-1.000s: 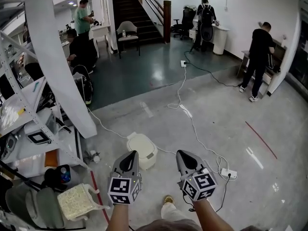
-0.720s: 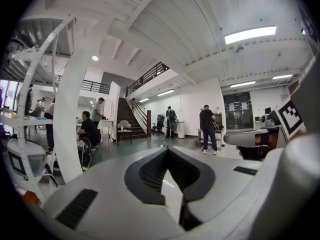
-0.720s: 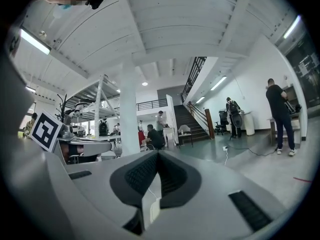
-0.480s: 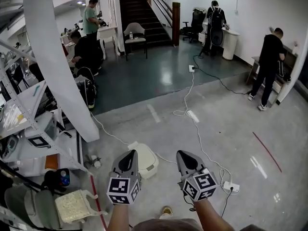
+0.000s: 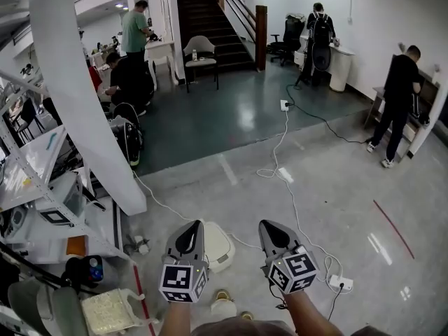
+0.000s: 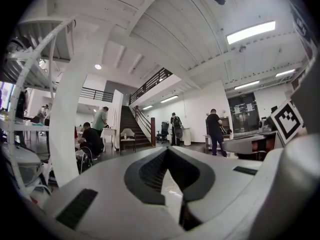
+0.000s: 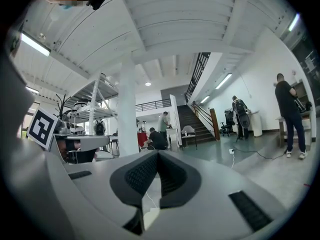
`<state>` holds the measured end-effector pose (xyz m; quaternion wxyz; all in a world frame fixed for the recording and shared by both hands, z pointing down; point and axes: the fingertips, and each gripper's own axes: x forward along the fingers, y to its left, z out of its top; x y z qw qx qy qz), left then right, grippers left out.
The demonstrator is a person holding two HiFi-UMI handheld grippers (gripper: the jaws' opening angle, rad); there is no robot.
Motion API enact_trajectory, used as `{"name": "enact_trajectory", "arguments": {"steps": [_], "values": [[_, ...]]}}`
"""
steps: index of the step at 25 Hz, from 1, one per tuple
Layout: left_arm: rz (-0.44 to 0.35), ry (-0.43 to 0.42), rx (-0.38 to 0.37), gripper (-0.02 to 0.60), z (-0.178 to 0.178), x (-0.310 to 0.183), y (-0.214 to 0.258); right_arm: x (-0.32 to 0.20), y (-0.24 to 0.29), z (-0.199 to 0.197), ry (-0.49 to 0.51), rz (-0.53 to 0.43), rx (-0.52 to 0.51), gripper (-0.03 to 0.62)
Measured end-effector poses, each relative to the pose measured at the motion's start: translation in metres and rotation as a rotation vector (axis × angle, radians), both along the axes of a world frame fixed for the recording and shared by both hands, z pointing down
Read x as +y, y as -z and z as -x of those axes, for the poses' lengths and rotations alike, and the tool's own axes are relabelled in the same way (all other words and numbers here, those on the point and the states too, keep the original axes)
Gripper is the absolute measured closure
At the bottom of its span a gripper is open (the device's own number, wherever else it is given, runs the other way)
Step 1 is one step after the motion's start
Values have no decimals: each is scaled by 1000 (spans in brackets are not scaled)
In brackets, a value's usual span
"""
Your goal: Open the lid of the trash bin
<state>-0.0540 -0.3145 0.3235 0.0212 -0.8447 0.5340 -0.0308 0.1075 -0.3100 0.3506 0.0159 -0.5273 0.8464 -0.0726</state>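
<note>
Left gripper [image 5: 189,231] [image 6: 168,156]: jaws closed tip to tip, nothing held, raised above the floor.
Right gripper [image 5: 272,229] [image 7: 157,156]: jaws likewise together and empty, beside the left one.
Trash bin [image 5: 218,243]: white, lid down, on the floor; its left edge is hidden behind the left gripper.
White column [image 5: 77,103] and shelf rack [image 5: 35,180]: crowd the bin's left side.
White cable [image 5: 280,173]: runs across the bare floor to the right, ending at a power strip [image 5: 341,283].
</note>
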Motion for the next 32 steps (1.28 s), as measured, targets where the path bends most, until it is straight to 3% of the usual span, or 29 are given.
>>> {"name": "enact_trajectory", "arguments": {"steps": [16, 32], "values": [[-9, -25, 10, 581, 12, -92, -7, -91, -2, 16, -9, -19, -10, 560], [68, -63, 5, 581, 20, -130, -64, -113, -51, 37, 20, 16, -8, 559]]}}
